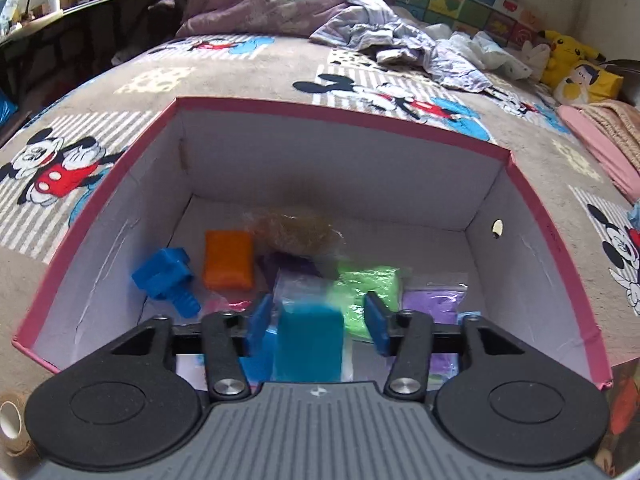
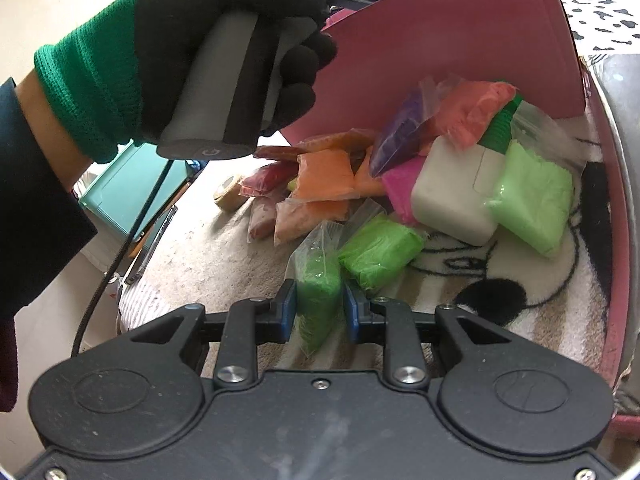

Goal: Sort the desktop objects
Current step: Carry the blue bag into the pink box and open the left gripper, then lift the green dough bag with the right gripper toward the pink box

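The green bag [image 2: 319, 292] stands between the right gripper [image 2: 319, 312] fingers – long axis running near to far – pinched by both pads above the blanket [image 2: 224, 256]. The left gripper [image 1: 318, 322] is spread wide over the pink box [image 1: 320, 120], and a blurred teal block [image 1: 310, 344] sits between its fingers, touching neither.

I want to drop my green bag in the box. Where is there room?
Bare floor lies along the back wall of the box, behind the orange bag, and in the right back corner. The front, around the teal bag and purple bag, is crowded.

Bedroom clutter around the work spot

A Mickey Mouse blanket [image 1: 248, 76] covers the bed, rumpled purple bedding [image 1: 280, 0] at its far end, a yellow Pikachu plush [image 1: 568, 52] beside a pink towel [image 1: 600, 148].
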Available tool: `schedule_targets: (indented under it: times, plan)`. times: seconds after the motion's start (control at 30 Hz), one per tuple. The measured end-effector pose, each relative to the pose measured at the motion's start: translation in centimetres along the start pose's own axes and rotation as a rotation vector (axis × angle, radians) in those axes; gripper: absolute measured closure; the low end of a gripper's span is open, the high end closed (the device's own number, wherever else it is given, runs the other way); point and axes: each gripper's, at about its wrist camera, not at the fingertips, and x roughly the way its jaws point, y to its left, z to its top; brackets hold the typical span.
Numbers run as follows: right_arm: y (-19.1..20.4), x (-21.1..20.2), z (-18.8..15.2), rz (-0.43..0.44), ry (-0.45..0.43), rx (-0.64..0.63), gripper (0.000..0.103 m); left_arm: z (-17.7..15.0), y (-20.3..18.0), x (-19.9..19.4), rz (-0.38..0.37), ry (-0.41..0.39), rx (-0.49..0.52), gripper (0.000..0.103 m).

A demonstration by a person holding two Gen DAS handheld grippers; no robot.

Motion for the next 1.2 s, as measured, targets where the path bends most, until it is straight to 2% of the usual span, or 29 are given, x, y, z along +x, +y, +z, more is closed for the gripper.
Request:
schedule_targets:
  times: [0.2,0.37,0.53,0.63,0.73,0.93,1.07,1.2]
  plan:
    - [0.0,0.1,-0.1,0.000,-0.007,0.000,0.081,-0.4,0.3,-2.5,-0.010,-0.057,-0.011,0.045]
    - [0.0,0.0,-0.1,-0.002,-0.018,-0.011,0.081,-1.7,0.2,-6.5,-0.015,-0.159,0.038,0.045]
    - [0.0,-0.3,-0.2,0.001,-0.032,-0.010,0.081,-4.3,0.7,-11.3,-0.030,-0.252,0.050,0.044]
    - [-0.7,-0.6,-0.3,0.034,-0.044,0.054,0.081,-6.8,1.4,-13.7,-0.024,-0.285,0.017,0.044]
    - [-1.3,-1.2,-0.3,0.049,-0.064,0.107,0.081,-10.1,2.6,-15.0,-0.003,-0.286,-0.043,0.044]
    - [-1.8,-2.9,-0.8,0.045,-0.104,0.137,0.081,-17.4,4.7,-14.8,0.101,-0.217,-0.116,0.040]
    - [-2.0,-4.9,-1.2,0.052,-0.144,0.156,0.081,-21.0,5.1,-14.2,0.135,-0.152,-0.072,0.040]
    - [-1.7,-6.6,-1.4,-0.007,-0.176,0.123,0.081,-22.3,4.2,-14.0,0.152,-0.169,0.018,0.040]
